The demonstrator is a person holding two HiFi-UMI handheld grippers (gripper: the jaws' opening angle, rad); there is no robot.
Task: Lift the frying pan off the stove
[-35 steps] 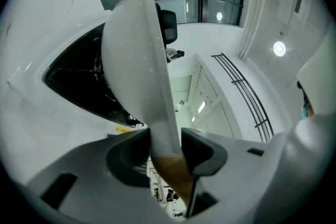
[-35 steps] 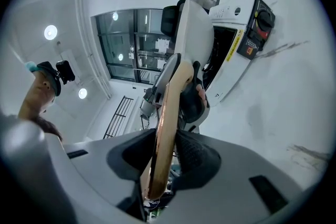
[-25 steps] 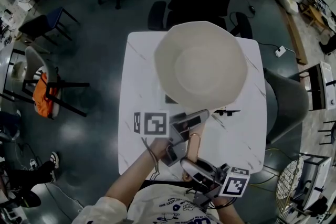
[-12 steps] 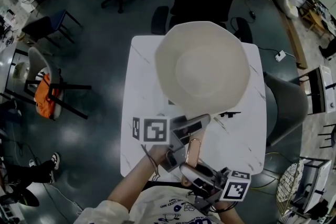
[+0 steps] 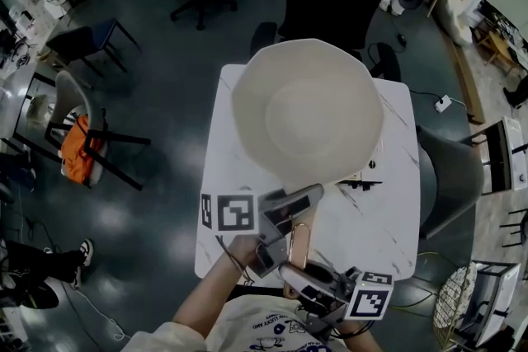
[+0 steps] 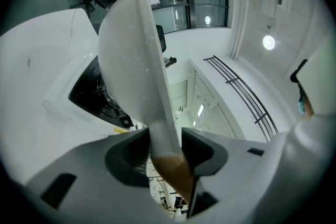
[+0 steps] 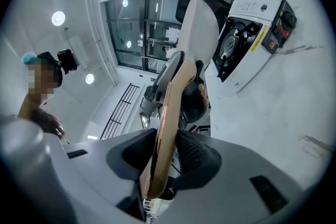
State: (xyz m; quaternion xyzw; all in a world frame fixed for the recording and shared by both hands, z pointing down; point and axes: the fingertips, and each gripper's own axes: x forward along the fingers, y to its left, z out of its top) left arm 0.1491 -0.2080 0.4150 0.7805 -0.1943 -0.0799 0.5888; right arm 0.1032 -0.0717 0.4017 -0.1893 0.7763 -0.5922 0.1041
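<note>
The cream round frying pan [image 5: 307, 111] is held just above the white gas stove [image 7: 247, 44]. Its copper-toned handle [image 5: 299, 243] is clamped by the left gripper [image 6: 165, 149] and the right gripper [image 7: 165, 152]. A level, straight lift is advised.

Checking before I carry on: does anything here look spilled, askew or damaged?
Nothing stands out. The empty frying pan hangs clear of the stove, with the left gripper and right gripper both clamped on its handle; no spill or damage shows.
</note>
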